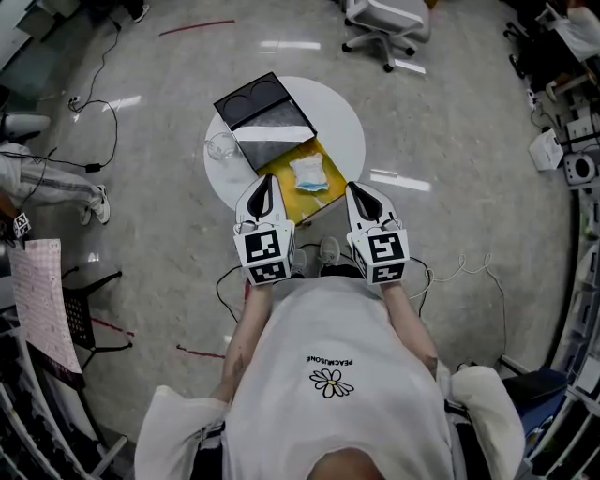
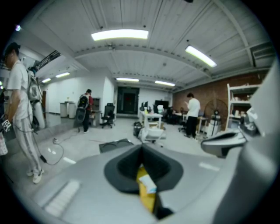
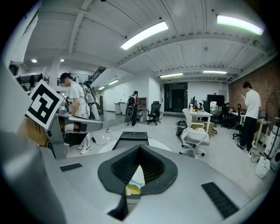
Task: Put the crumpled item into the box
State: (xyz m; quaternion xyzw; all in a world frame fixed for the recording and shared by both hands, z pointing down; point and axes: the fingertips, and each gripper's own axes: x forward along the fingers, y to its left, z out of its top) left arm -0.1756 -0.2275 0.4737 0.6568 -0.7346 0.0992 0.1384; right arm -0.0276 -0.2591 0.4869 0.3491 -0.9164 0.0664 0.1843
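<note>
A white and pale blue crumpled item [image 1: 307, 174] lies inside the open yellow box [image 1: 274, 169] on the round white table [image 1: 342, 122]. The box's black lid [image 1: 253, 101] lies flat behind it. My left gripper [image 1: 265, 181] hovers at the box's near left corner, shut and empty. Shut and empty too, my right gripper [image 1: 357, 187] hangs just right of the box's near corner. Below the closed tips in the left gripper view [image 2: 141, 146] the yellow box [image 2: 146, 199] and the item [image 2: 148, 183] show. The right gripper view [image 3: 140, 148] shows the item [image 3: 136, 177] the same way.
A clear glass [image 1: 222, 146] stands on the table's left edge. A white office chair [image 1: 384, 23] is beyond the table. A person's leg [image 1: 47, 178] is at the far left, with cables [image 1: 94, 112] on the floor. Racks and gear line the right side.
</note>
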